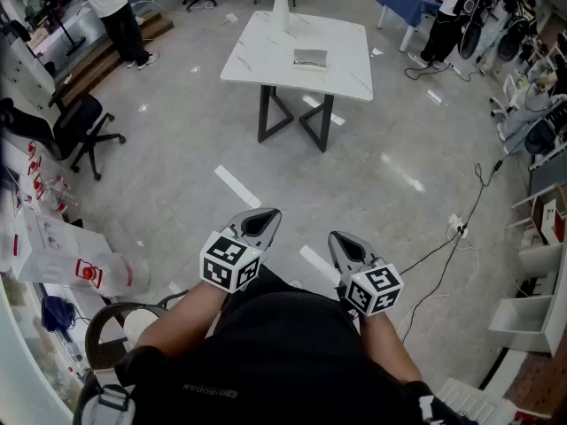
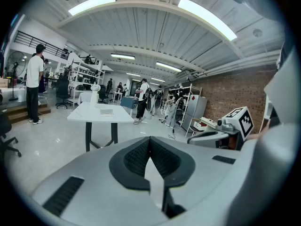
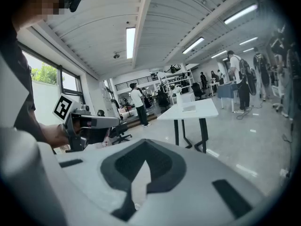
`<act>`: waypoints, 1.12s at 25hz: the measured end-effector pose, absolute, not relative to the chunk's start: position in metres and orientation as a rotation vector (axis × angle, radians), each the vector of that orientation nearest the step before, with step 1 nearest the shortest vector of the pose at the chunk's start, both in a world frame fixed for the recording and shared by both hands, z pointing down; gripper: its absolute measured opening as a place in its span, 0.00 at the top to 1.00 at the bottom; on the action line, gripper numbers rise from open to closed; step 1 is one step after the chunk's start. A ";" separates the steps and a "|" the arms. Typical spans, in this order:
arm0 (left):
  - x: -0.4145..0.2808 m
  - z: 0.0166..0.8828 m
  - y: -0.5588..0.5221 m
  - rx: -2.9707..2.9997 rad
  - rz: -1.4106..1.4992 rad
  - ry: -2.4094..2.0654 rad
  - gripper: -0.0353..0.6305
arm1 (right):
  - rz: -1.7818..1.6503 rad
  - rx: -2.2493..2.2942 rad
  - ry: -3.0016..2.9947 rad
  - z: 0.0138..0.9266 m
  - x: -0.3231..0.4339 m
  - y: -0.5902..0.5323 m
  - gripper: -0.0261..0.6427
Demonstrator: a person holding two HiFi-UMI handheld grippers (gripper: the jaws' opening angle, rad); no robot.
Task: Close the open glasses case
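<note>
The glasses case is a small grey oblong on a white table far ahead across the floor. It also shows small on the table in the left gripper view and the right gripper view. It is too distant to tell how its lid stands. Both grippers are held close to the person's body, well short of the table. The left gripper is shut with nothing in it. My right gripper is also shut and holds nothing.
A white vase stands at the table's far edge. A black office chair sits at the left, and cluttered shelves line the left edge. Cables trail over the floor at the right. People stand at the back left and back right.
</note>
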State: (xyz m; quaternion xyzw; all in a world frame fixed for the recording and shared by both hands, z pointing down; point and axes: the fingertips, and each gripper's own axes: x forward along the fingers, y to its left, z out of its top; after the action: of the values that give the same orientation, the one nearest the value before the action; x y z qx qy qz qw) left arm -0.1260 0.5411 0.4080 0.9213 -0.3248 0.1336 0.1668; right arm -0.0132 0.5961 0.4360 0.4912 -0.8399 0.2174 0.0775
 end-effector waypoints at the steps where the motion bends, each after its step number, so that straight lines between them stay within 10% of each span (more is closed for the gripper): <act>1: -0.126 0.408 0.542 2.620 0.378 -0.924 0.94 | 0.651 1.472 -2.515 0.436 -0.013 0.597 0.96; 28: -0.116 0.413 0.550 2.581 0.378 -0.939 0.94 | 0.714 1.471 -2.567 0.439 -0.002 0.605 0.96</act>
State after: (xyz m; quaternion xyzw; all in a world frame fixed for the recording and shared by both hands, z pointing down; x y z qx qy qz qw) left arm -0.1160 0.5504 0.4132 0.9151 -0.3329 0.1341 0.1837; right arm -0.0023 0.6055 0.4385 0.4828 -0.8423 0.2344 0.0491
